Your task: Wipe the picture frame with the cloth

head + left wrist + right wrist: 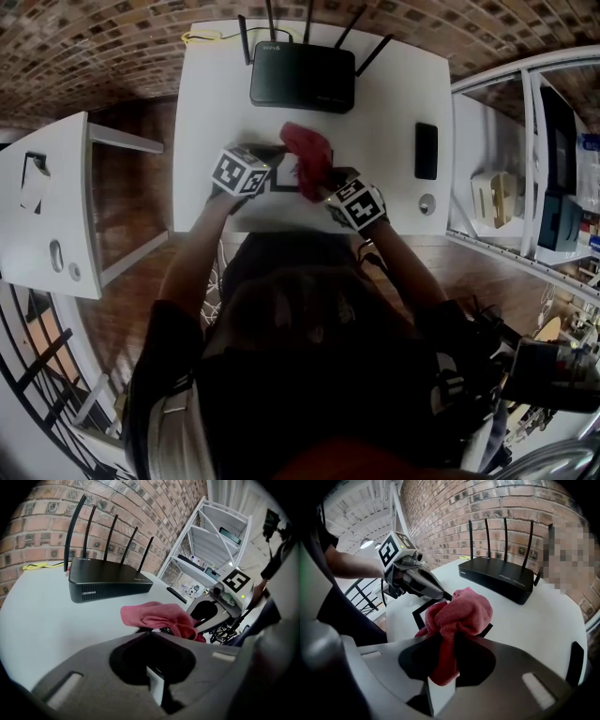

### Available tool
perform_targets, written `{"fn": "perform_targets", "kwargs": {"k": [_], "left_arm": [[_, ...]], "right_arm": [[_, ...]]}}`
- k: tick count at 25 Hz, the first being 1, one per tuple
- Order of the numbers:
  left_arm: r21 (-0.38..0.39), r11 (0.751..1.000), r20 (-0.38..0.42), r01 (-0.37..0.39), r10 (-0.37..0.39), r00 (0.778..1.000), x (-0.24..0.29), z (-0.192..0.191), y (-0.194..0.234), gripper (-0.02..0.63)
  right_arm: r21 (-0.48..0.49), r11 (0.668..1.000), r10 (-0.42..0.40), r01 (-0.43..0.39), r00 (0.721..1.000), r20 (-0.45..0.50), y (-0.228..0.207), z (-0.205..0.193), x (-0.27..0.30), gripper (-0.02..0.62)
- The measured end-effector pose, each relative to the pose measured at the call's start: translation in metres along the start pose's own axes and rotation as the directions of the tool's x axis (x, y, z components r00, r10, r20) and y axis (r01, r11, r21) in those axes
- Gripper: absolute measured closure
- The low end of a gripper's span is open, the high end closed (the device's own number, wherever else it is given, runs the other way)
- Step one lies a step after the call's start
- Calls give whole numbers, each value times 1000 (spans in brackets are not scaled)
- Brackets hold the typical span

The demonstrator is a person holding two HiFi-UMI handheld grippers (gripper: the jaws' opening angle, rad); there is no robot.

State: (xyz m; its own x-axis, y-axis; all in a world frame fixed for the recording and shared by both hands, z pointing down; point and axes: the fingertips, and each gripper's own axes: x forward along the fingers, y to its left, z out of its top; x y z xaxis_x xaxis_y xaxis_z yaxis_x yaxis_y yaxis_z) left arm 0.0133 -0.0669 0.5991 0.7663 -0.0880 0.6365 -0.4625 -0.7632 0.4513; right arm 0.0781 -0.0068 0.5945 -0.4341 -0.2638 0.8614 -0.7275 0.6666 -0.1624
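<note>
Right gripper (443, 637) clamped on crumpled red cloth (461, 611), over black rectangular picture frame (427, 607).
Frame flat on white worktop (394, 103), centre of head view; left gripper (151, 632) jaws together at its edge.

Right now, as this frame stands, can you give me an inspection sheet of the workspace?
Surface: white table, mostly bare.
Job's things: black frame lying flat near the front edge; red cloth bunched over it.
Clutter: router at the back; black slab and a small round thing on the right.
Grippers: left gripper shut, tip at the frame's edge; right gripper shut on the cloth.
Cables: yellow cable at the back edge.
Surroundings: brick wall, white shelves, side table.
</note>
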Motion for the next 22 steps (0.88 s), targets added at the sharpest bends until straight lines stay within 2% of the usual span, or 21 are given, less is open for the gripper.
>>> {"fn": "perform_targets", "kwargs": {"k": [4,13,22], "left_arm": [[-4,1000,2,4,-4,1000,0,0,-1,606],[-3,1000,-3,6,-6,1000,-4,0,2,606],[-16,1000,-3,2,-2,1000,-1,1,2,606]], "right_arm": [[23,1000,3,-3,1000,2,-1,0,-3,514],[150,988,20,-25,999,32,-18,-8,-18,511],[247,966,-74,74,997,-9,-70,-35,-39,512]]}}
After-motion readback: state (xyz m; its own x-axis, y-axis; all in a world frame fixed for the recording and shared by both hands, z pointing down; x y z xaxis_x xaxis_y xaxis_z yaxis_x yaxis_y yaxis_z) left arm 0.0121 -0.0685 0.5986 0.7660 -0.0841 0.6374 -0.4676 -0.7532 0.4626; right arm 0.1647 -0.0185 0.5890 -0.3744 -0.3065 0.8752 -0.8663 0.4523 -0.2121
